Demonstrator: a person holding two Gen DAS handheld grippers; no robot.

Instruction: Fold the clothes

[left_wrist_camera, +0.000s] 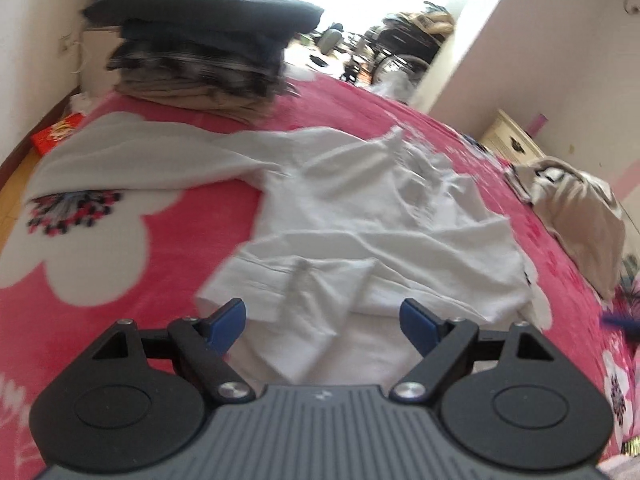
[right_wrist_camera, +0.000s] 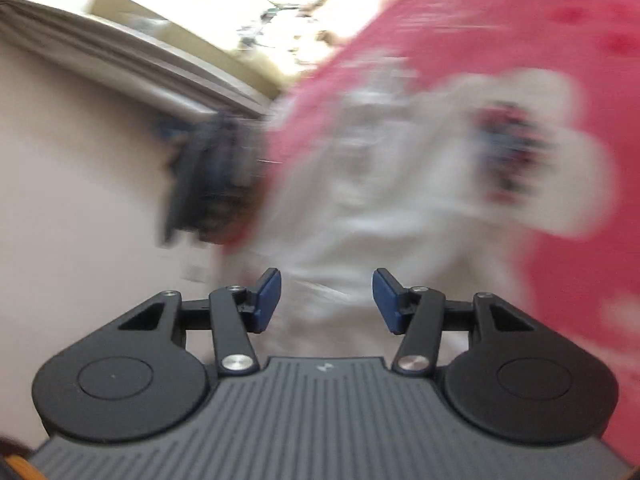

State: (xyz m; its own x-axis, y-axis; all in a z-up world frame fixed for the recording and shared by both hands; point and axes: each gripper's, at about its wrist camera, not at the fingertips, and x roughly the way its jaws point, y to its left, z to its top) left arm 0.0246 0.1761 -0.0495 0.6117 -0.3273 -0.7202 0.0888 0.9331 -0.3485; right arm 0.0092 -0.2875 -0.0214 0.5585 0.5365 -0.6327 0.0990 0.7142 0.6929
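Setting: a bedroom in a lived-in home. Work surface is a bed covered by a pink fleece blanket (left_wrist_camera: 192,240) printed with large white flowers. A stack of folded clothes (left_wrist_camera: 204,52) sits at its far end; a white garment (left_wrist_camera: 360,220) lies spread out mid-bed. Plain pale walls (left_wrist_camera: 540,60), a cream bedside cabinet (left_wrist_camera: 512,140), and a bright doorway onto a cluttered room (left_wrist_camera: 400,40) beyond.

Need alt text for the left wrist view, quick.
The open left gripper hovers over a crumpled white garment on a pink floral blanket. A stack of folded clothes sits behind.
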